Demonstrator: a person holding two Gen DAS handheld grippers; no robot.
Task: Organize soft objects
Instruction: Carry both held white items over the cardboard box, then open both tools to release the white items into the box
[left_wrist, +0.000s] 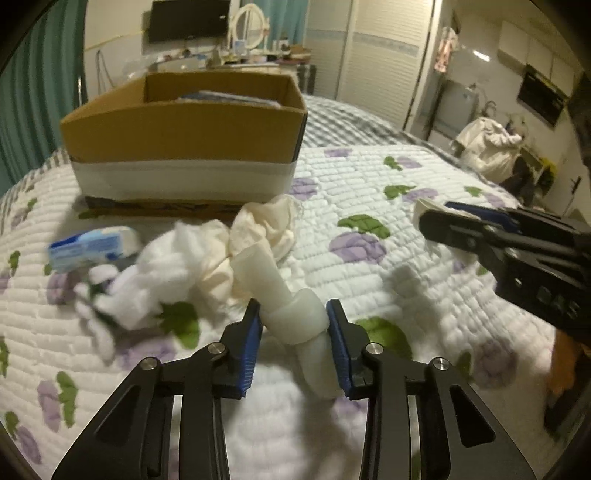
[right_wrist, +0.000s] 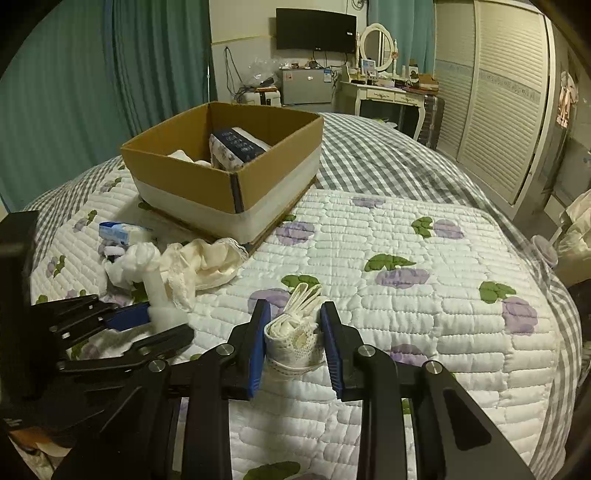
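Note:
My left gripper (left_wrist: 293, 323) is shut on a knotted white sock (left_wrist: 291, 314) and holds it just above the quilt; it also shows in the right wrist view (right_wrist: 159, 314). My right gripper (right_wrist: 293, 328) is shut on a folded cream lace cloth (right_wrist: 295, 336), and shows in the left wrist view (left_wrist: 436, 218). A pile of cream and white soft cloths (left_wrist: 207, 251) lies on the bed in front of the cardboard box (left_wrist: 184, 136), also seen in the right wrist view (right_wrist: 229, 184). The box holds a dark-labelled pack (right_wrist: 236, 147) and some white cloth.
A blue and white tissue pack (left_wrist: 92, 247) lies left of the pile. The flowered quilt (right_wrist: 406, 295) covers the near bed, with a grey checked cover (right_wrist: 369, 155) behind. A dresser with mirror (right_wrist: 380, 74), wardrobe (right_wrist: 498, 92) and green curtains (right_wrist: 74, 92) stand beyond.

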